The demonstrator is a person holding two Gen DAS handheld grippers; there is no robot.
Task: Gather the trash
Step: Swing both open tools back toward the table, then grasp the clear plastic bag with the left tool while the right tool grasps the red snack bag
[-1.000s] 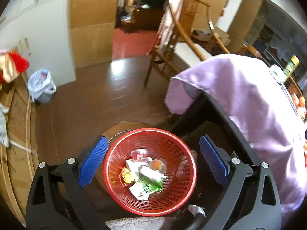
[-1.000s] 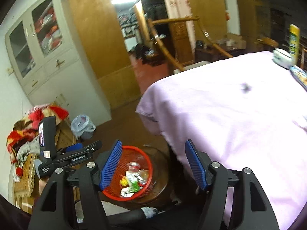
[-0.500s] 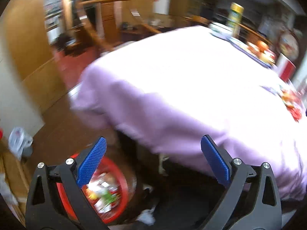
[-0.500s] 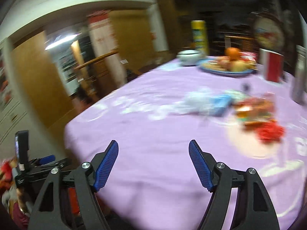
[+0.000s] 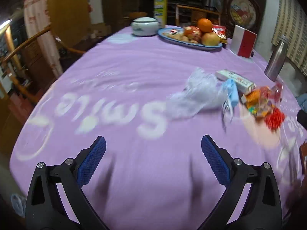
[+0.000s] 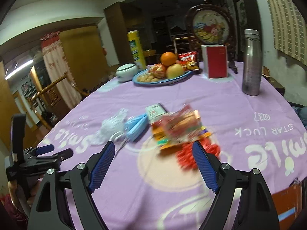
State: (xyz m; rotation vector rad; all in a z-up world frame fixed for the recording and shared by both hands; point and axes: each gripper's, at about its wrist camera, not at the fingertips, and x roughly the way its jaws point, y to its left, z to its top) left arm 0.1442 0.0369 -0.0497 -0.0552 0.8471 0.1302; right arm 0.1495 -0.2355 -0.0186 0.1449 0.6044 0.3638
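Both claws hang over the purple-clothed table [image 6: 249,103], aimed at a loose heap of trash near its middle: a crumpled clear plastic bag [image 5: 193,95], a blue face mask [image 6: 136,126], a small carton [image 5: 236,79], bright snack wrappers [image 6: 178,128] and something red and frilly [image 5: 274,117], too blurred to name. The left claw [image 5: 153,160] gapes wide and empty, short of the heap. The right claw [image 6: 153,163] is opening, nothing between its jaws, lined up on the wrappers, probably its first pick. The fruit plate [image 6: 142,82] and steel flask [image 6: 251,63] stand apart, clearly not rubbish.
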